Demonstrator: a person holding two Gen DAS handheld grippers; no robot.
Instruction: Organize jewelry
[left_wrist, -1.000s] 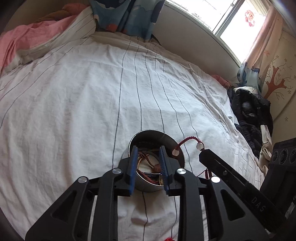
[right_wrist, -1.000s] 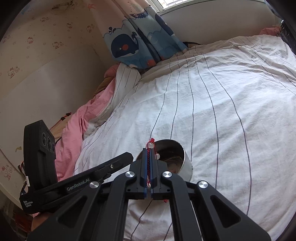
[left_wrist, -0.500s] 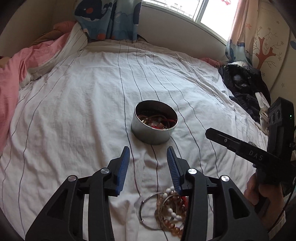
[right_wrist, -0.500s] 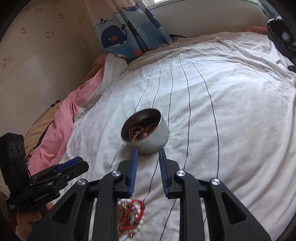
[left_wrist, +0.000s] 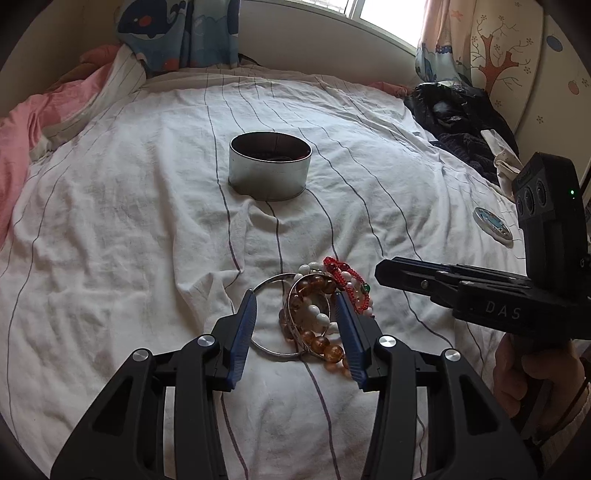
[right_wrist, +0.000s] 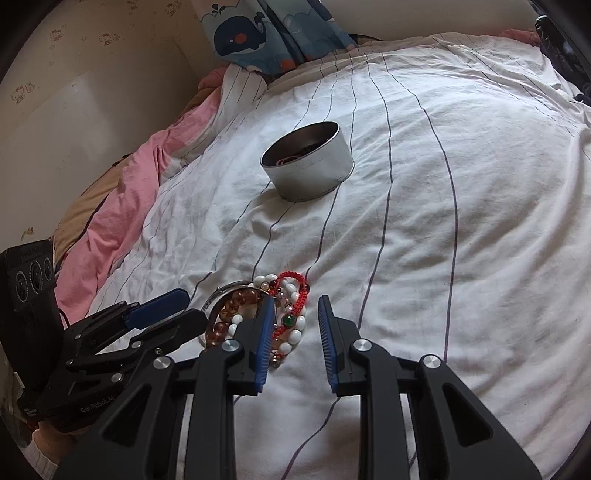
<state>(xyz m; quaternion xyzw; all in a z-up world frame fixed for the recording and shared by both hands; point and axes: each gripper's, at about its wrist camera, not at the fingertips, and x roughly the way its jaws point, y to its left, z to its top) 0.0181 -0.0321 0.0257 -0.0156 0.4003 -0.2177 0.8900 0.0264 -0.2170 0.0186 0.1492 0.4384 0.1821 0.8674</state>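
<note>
A pile of bracelets lies on the white striped bedsheet: a silver bangle, amber beads, white beads and a red cord bracelet. It also shows in the right wrist view. My left gripper is open and empty, its fingers straddling the pile just above it. My right gripper is open and empty, over the pile's right edge. A round metal tin with jewelry inside stands farther up the bed, also in the right wrist view.
A pink blanket lies bunched at the left. Dark clothes lie at the right bed edge. A small round lid rests on the sheet at right. A whale curtain hangs at the head.
Both grippers pulled back from the tin toward the bracelet pile. The right gripper, shut on the red cord one second ago, has opened; the cord now lies in the tin.
</note>
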